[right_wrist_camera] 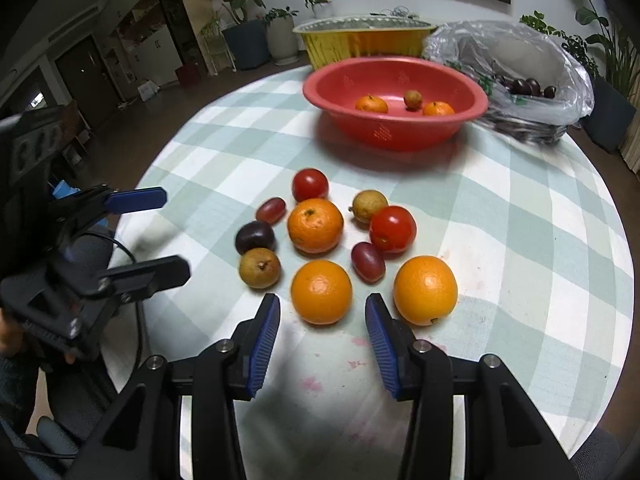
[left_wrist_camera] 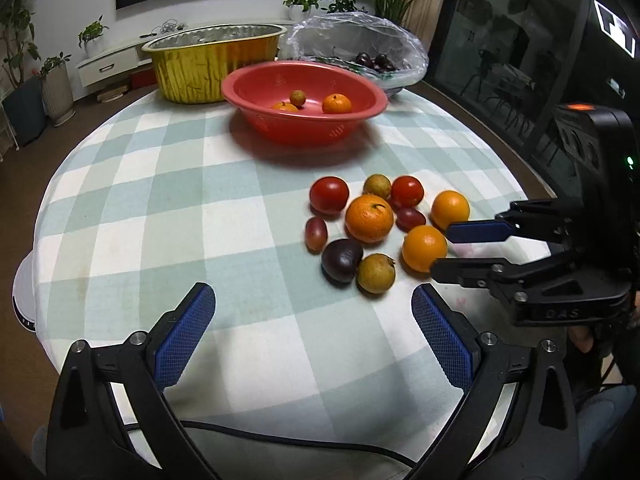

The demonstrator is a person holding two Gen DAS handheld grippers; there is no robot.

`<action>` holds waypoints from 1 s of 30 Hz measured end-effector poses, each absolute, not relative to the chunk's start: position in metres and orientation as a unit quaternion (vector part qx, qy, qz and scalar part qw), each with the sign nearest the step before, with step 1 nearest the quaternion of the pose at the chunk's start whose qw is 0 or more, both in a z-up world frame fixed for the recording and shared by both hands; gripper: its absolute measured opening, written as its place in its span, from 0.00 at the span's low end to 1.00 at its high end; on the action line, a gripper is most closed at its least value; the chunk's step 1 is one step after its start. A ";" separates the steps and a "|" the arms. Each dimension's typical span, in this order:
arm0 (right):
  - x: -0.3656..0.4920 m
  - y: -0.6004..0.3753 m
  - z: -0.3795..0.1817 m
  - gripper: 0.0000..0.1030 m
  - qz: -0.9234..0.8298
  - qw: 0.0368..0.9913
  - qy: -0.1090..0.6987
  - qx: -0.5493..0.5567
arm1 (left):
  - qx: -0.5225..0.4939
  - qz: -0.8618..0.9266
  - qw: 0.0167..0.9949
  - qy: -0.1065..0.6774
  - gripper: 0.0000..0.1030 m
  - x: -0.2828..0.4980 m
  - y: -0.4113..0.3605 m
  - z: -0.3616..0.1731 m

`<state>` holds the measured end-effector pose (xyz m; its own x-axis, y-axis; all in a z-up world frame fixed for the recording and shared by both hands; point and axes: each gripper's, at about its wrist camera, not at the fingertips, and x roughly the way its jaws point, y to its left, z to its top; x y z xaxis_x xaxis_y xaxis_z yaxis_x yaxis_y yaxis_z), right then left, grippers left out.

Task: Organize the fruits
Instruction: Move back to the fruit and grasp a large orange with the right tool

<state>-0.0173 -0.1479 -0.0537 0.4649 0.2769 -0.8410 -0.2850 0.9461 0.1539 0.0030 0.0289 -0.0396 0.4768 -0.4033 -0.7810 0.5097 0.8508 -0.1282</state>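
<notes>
I count three small fruits already in the round red plastic bowl (right_wrist_camera: 394, 102); ten loose fruits (right_wrist_camera: 316, 226) remain at its 6 o'clock. My left gripper (left_wrist_camera: 314, 334) stands wide and empty; my right gripper (right_wrist_camera: 322, 338) is half open, empty, just short of a smooth orange (right_wrist_camera: 321, 292).

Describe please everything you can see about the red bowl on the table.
The red bowl is round, wide and shallow, seemingly matte plastic, with a rolled rim and small pale printed marks on its walls. It stands upright on the checked tablecloth, toward the far side of the table. Inside lie two small oranges and one small brownish fruit. A gold foil container is behind it, and a clear plastic bag beside it. Whether these touch it I cannot tell.
</notes>
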 end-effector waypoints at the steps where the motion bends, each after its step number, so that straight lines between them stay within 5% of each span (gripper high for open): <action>1: -0.016 -0.147 -0.056 0.47 0.163 0.854 0.493 -0.006 | 0.065 -0.267 0.856 0.438 0.97 0.003 0.027 -0.040; 19: -0.012 -0.150 -0.063 0.37 0.170 0.849 0.501 0.011 | 0.081 -0.260 0.851 0.449 0.95 0.004 0.002 -0.051; 21: -0.017 -0.157 -0.058 0.37 0.167 0.852 0.496 0.022 | 0.079 -0.263 0.850 0.451 0.81 0.003 -0.003 -0.051; 23: -0.022 -0.164 -0.052 0.37 0.164 0.857 0.488 0.034 | 0.084 -0.264 0.845 0.458 0.54 0.003 -0.011 -0.054; 25: -0.025 -0.169 -0.048 0.37 0.161 0.860 0.483 0.042 | 0.089 -0.264 0.841 0.465 0.44 0.001 -0.017 -0.058; 30: -0.029 -0.177 -0.042 0.37 0.159 0.865 0.472 0.055 | 0.096 -0.261 0.836 0.472 0.44 -0.001 -0.027 -0.061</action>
